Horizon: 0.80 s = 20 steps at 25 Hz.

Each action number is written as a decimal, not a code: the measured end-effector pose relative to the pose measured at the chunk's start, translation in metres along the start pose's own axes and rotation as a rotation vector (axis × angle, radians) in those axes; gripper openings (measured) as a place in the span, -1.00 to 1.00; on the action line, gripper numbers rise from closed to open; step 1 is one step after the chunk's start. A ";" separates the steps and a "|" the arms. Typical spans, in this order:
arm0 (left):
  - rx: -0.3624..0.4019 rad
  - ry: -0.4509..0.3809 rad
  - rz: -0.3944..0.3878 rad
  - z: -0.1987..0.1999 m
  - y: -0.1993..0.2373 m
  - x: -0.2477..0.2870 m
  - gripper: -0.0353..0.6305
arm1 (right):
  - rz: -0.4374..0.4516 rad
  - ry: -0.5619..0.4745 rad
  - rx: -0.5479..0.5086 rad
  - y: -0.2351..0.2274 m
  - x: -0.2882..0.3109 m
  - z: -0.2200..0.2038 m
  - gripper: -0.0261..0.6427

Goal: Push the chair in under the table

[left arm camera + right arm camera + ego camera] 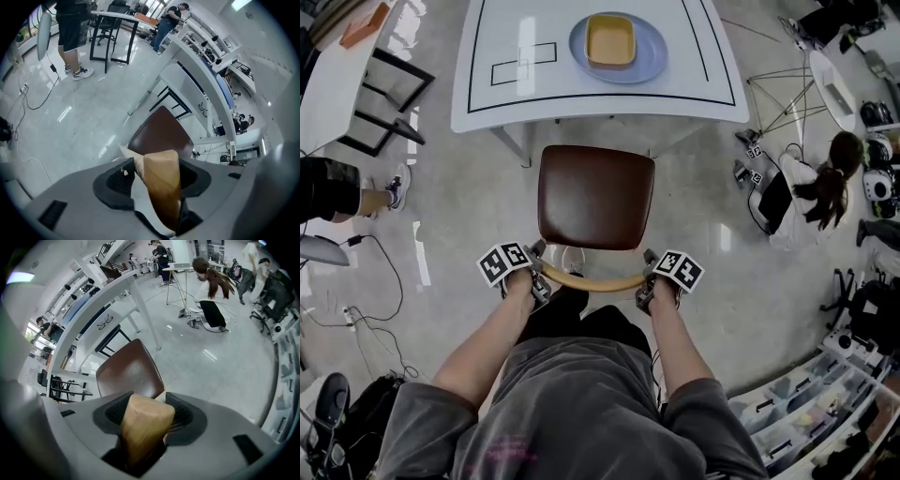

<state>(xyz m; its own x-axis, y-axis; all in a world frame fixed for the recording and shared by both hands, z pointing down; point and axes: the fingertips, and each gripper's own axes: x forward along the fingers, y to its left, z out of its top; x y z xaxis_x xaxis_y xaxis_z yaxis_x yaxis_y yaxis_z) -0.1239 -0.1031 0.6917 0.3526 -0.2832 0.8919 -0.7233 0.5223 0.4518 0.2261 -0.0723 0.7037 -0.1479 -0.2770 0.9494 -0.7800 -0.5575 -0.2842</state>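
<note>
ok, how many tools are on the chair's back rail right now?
2. The left tool is shut on the back rail near its left end, and the right tool is shut on it near its right end. Neither is hidden.

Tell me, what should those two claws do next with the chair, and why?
Probably push it straight ahead. The left claw and right claw each clamp the wooden backrest, and the brown seat sits almost wholly outside the white table, only its front edge at the rim.
</note>
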 end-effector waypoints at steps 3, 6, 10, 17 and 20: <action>-0.003 0.002 -0.001 0.019 -0.007 0.009 -0.19 | -0.003 -0.001 -0.007 0.014 0.010 0.017 -0.29; -0.014 -0.002 -0.004 0.037 -0.017 0.018 -0.19 | -0.003 -0.006 -0.010 0.027 0.020 0.037 -0.29; -0.024 -0.012 -0.009 0.054 -0.033 0.032 -0.18 | 0.000 -0.019 -0.011 0.038 0.031 0.064 -0.29; -0.053 -0.039 -0.003 0.084 -0.057 0.054 -0.18 | 0.003 -0.022 -0.014 0.056 0.053 0.107 -0.29; -0.073 -0.044 0.004 0.093 -0.065 0.064 -0.18 | -0.001 -0.014 -0.020 0.061 0.064 0.125 -0.29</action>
<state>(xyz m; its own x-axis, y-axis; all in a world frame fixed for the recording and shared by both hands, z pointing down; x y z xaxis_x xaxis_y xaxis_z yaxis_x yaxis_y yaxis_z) -0.1093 -0.2305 0.7174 0.3223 -0.3152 0.8926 -0.6789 0.5801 0.4500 0.2449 -0.2216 0.7306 -0.1388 -0.2880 0.9475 -0.7924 -0.5416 -0.2807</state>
